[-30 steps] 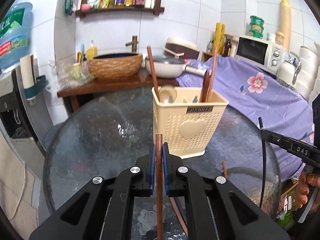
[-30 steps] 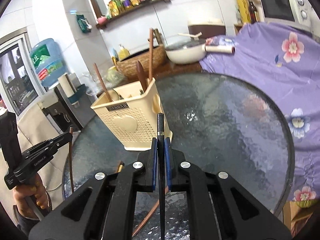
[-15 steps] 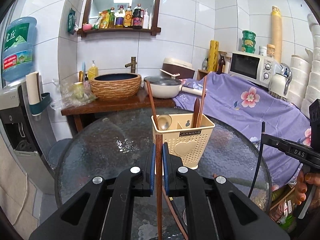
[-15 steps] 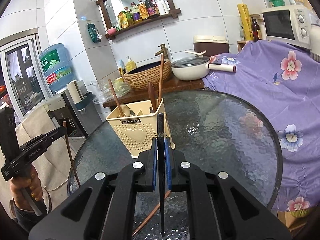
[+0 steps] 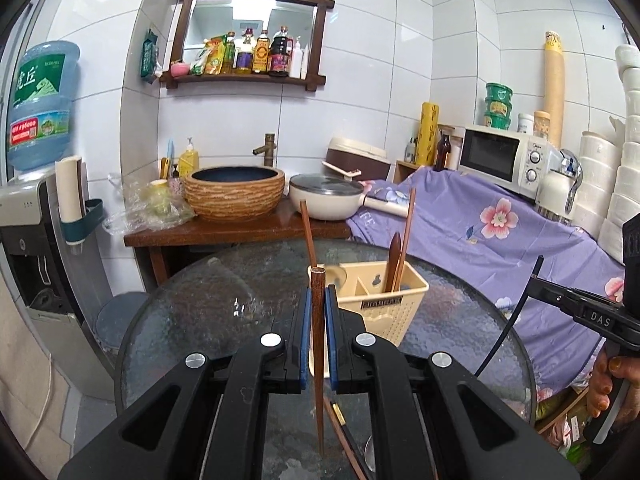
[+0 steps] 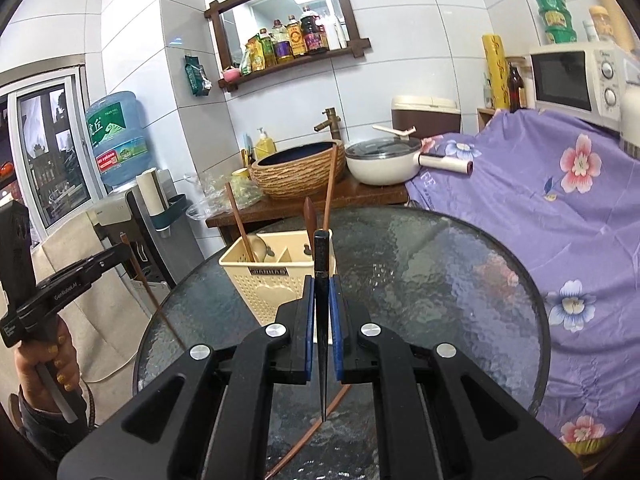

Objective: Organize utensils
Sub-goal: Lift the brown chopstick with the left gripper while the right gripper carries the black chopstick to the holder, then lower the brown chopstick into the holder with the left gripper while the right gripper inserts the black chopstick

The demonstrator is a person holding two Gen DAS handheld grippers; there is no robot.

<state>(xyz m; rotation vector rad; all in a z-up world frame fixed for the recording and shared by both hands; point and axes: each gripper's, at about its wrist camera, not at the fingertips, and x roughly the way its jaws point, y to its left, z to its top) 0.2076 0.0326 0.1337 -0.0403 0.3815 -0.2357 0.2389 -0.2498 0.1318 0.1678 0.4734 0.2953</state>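
My left gripper (image 5: 319, 312) is shut on a brown wooden chopstick (image 5: 318, 360), held upright above the round glass table (image 5: 192, 312). My right gripper (image 6: 321, 300) is shut on a black chopstick (image 6: 321, 320), also upright. The cream utensil holder (image 5: 384, 304) stands on the table beyond both grippers and holds a spoon and several wooden utensils; it also shows in the right wrist view (image 6: 272, 280). A loose brown chopstick (image 6: 304, 436) lies on the glass below the grippers. The left gripper also shows in the right wrist view (image 6: 120, 248), and the right gripper shows in the left wrist view (image 5: 536, 276).
A wooden counter (image 5: 232, 232) behind the table carries a woven basin (image 5: 234, 192) and a white pan (image 5: 326, 196). A purple floral cloth (image 5: 480, 232) covers furniture to the right, with a microwave (image 5: 500, 156). A water dispenser (image 5: 36, 216) stands left.
Both grippers have risen and pulled back from the holder, each keeping its chopstick. The holder now looks smaller and lower in both views.
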